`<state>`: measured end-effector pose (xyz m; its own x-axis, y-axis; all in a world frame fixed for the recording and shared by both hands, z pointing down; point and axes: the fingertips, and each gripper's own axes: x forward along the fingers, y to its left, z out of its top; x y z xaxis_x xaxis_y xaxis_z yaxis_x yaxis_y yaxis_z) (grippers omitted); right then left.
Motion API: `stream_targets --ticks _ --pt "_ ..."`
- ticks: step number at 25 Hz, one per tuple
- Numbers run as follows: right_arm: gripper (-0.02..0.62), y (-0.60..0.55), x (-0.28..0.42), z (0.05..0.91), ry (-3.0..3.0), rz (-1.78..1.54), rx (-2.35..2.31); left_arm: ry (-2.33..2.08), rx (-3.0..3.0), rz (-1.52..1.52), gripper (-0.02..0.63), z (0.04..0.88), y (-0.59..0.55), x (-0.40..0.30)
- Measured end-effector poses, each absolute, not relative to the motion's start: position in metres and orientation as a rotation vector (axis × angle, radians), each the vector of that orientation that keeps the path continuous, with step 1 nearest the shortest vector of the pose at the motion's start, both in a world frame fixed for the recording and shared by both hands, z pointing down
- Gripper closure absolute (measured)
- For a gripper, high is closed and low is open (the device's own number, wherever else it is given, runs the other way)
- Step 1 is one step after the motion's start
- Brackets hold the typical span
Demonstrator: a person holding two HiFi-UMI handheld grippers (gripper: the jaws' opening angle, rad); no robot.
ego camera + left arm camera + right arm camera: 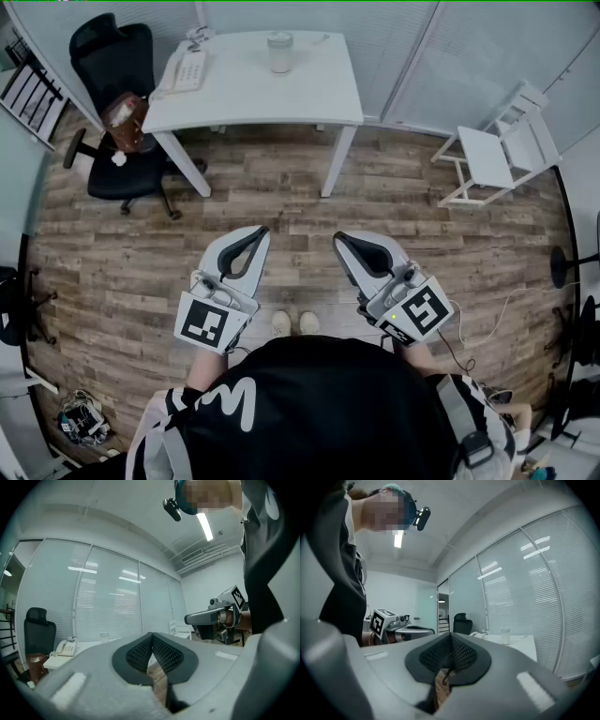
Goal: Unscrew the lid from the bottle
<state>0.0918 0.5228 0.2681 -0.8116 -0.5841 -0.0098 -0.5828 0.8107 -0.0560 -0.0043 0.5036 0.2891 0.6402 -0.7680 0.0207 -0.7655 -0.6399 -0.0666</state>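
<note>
- We find the left gripper [255, 234] with its jaws pressed together and nothing between the ribbed pads [140, 653]. It is held level over the wooden floor [281, 202].
- The right gripper [345, 240] is just beside it, apart from it. Its jaws are likewise pressed together and empty.
- Each gripper appears side-on in the other's view.
- We see the person's pale shoes [294, 322] on the floor between the two grippers.
- Well beyond both jaws stands a white table [253, 98]. The bottle [280, 52] stands upright near its far edge, about midway along, with its lid on.
- A telephone [186, 70] lies at the table's far left corner.
- A black office chair [117, 56] stands off the table's left edge and a white chair [502, 141] off its right.
</note>
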Motion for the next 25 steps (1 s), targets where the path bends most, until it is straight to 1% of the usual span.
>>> stream_targets --ticks 16,25 --pt "0.595 0.525 0.082 0.274 2.997 -0.074 -0.943 1.319 -2.793 -0.063 0.604 0.29 0.506 -0.012" --pt "0.594 0.515 0.082 0.266 2.928 -0.028 -1.04 1.317 -2.821 -0.034 0.603 0.293 0.504 -0.026"
